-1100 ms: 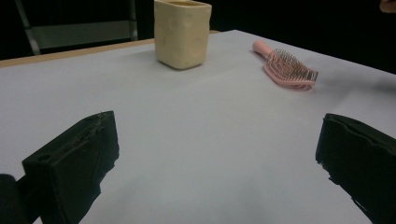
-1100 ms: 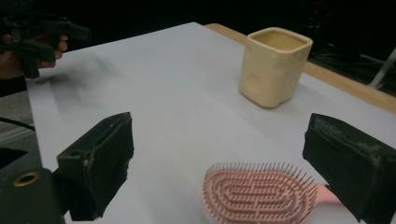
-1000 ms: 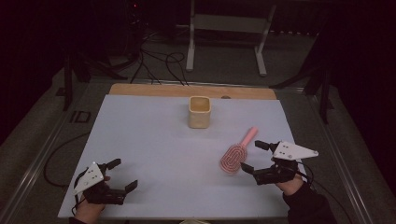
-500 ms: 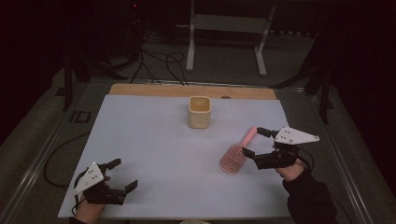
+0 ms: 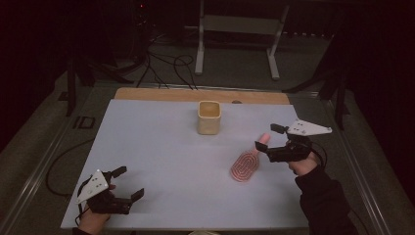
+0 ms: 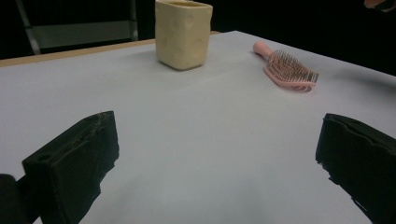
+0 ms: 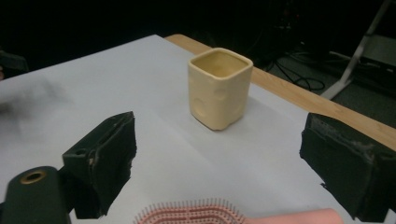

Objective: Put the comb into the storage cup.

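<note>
A pink hairbrush (image 5: 245, 165) lies bristles up on the white table cover, its handle (image 5: 264, 139) pointing toward the far right. My right gripper (image 5: 265, 137) is open, with one jaw on each side of the handle's end. In the right gripper view the brush (image 7: 196, 215) sits low between the jaws of that gripper (image 7: 224, 172), and a cream square cup (image 7: 219, 88) stands ahead. That cup (image 5: 209, 117) is upright near the table's far middle. My left gripper (image 5: 129, 182) rests open at the near left with nothing in it. The left gripper view has the cup (image 6: 183, 33) and brush (image 6: 289, 67) far off.
The white cover (image 5: 161, 156) spans most of the table, and a bare wooden strip (image 5: 161, 94) runs along the far edge. Cables (image 5: 169, 66) and a metal stand (image 5: 235, 29) are on the floor beyond. A wide stretch of cover separates the two grippers.
My right gripper has moved away from the person and slightly left, from beside the brush head to the handle's end. The brush, cup and left gripper have stayed put.
</note>
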`<state>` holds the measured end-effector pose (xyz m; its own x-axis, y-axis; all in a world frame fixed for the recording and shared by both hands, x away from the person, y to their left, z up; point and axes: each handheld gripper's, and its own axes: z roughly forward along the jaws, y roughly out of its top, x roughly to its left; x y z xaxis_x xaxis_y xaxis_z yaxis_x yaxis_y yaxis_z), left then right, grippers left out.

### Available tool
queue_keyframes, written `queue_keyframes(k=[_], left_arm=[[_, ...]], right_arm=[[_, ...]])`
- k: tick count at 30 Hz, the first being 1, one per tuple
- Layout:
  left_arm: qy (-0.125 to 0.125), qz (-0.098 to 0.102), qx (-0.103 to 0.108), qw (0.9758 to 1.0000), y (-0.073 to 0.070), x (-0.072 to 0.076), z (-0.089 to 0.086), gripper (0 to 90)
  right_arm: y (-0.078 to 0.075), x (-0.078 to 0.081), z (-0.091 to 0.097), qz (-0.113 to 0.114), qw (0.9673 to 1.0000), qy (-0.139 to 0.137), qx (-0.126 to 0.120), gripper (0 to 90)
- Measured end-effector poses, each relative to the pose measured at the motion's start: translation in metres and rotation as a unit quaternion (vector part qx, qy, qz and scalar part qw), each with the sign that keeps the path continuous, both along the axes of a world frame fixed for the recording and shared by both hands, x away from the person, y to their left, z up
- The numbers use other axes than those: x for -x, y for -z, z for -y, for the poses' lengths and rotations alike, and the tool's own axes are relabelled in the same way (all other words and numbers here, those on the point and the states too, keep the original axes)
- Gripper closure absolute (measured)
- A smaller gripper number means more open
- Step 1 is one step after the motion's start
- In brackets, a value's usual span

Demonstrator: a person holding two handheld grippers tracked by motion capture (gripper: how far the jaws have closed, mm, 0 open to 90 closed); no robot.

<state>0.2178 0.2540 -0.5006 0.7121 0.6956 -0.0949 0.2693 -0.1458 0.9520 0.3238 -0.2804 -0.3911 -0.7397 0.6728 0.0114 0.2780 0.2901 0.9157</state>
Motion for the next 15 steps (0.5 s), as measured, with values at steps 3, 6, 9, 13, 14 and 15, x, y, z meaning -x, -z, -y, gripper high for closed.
queue_keyframes(k=[3, 6, 9, 13, 14, 15], left_arm=[[0.001, 0.0, 0.002, 1.0, 0.0, 0.0, 0.0, 0.1], [0.001, 0.0, -0.001, 1.0, 0.0, 0.0, 0.0, 0.1], [0.001, 0.0, 0.0, 1.0, 0.0, 0.0, 0.0, 0.1], [0.0, 0.0, -0.003, 1.0, 0.0, 0.0, 0.0, 0.1], [0.001, 0.0, 0.0, 1.0, 0.0, 0.0, 0.0, 0.1], [0.0, 0.0, 0.0, 1.0, 0.0, -0.001, 0.0, 0.1]], right_arm=[[0.002, -0.007, 0.001, -0.008, 1.0, 0.004, -0.003, 12.6], [0.004, -0.014, 0.003, -0.013, 0.9999, 0.006, -0.005, 12.6], [0.006, -0.021, 0.003, -0.017, 0.9998, 0.009, -0.005, 12.7], [0.011, -0.03, 0.003, -0.026, 0.9996, 0.014, -0.005, 13.3], [0.012, -0.032, 0.004, -0.029, 0.9994, 0.017, -0.009, 13.7], [0.014, -0.034, 0.004, -0.032, 0.9993, 0.018, -0.01, 14.6]])
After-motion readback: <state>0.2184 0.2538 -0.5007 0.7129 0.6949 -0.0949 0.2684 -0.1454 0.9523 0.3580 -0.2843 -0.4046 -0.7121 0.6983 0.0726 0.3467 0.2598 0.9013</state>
